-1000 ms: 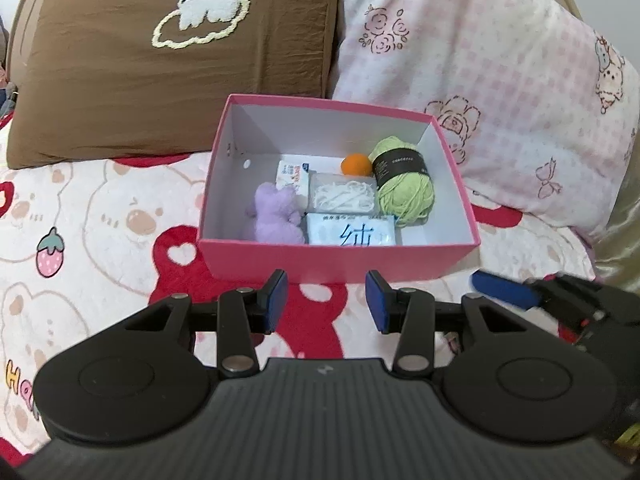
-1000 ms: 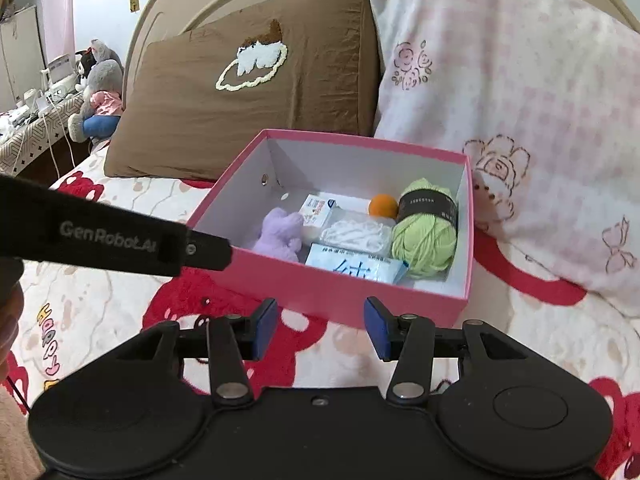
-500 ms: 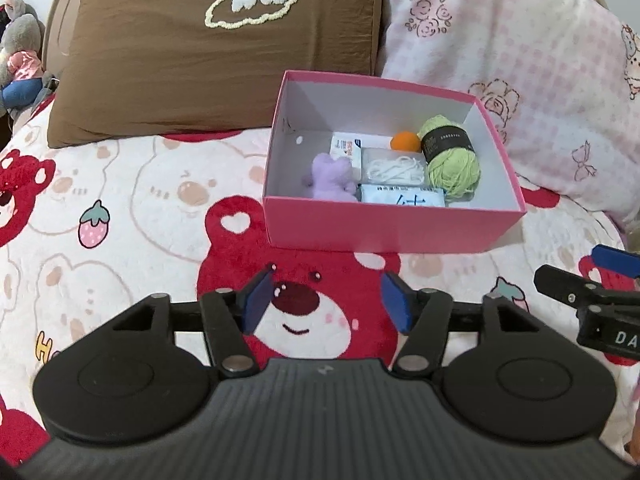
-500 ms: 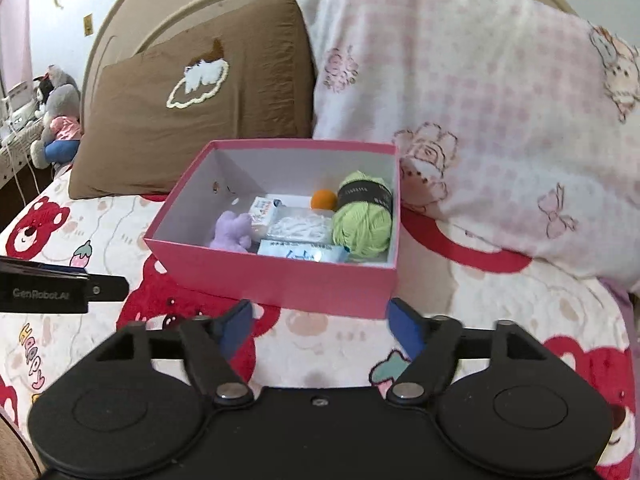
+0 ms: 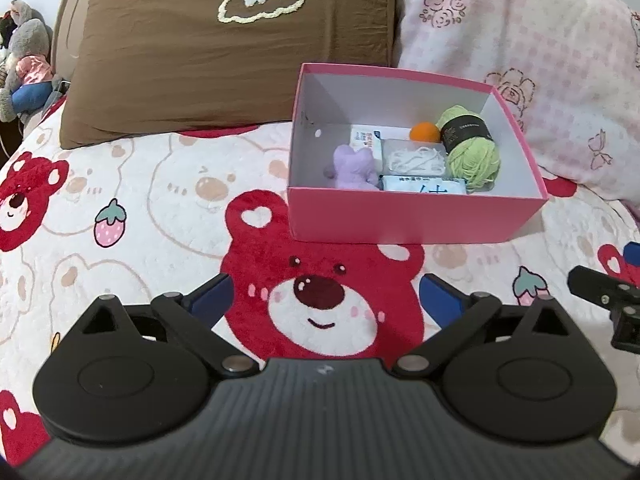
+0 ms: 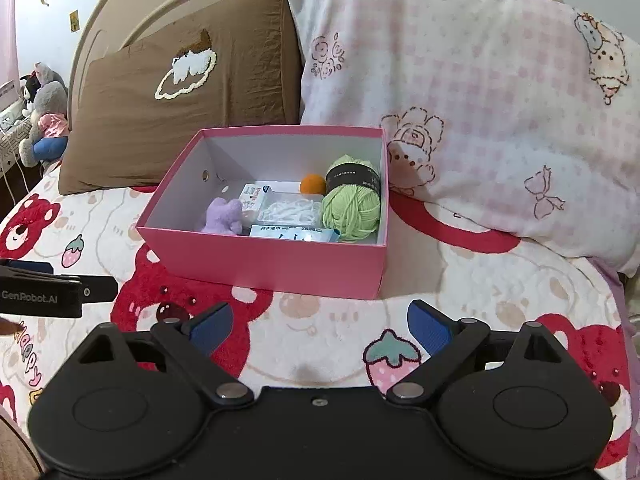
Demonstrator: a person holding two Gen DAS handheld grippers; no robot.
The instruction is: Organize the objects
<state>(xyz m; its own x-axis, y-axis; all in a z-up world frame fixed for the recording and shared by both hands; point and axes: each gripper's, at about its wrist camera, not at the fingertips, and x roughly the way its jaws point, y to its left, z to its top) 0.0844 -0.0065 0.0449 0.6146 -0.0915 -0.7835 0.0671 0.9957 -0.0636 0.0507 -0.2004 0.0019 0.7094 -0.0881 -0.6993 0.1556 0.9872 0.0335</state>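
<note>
Basically everything sits inside the pink box [image 5: 416,220], which lies ahead of both claws on the bear-print bedspread [image 5: 140,200], its long axis running across the view, near wall facing the fingers. From the left gripper [image 5: 326,298] the box is ahead and off to the right; from the right gripper [image 6: 320,322] it is ahead and slightly left, so both are about equally near, hard to call. Inside: purple plush [image 6: 223,217] at near left, green yarn ball [image 6: 352,208] against the right wall, orange ball [image 6: 313,183] behind it, white string packet [image 6: 290,210] in the middle, small white carton [image 6: 254,196] behind the plush, tissue pack [image 6: 296,234] against the near wall. Left gripper jaws spread wide, nothing between them, touching nothing. Right gripper same: wide apart, empty, clear of the box. Nothing loose shows on the bedspread, so the sorting looks finished or close to it.
</note>
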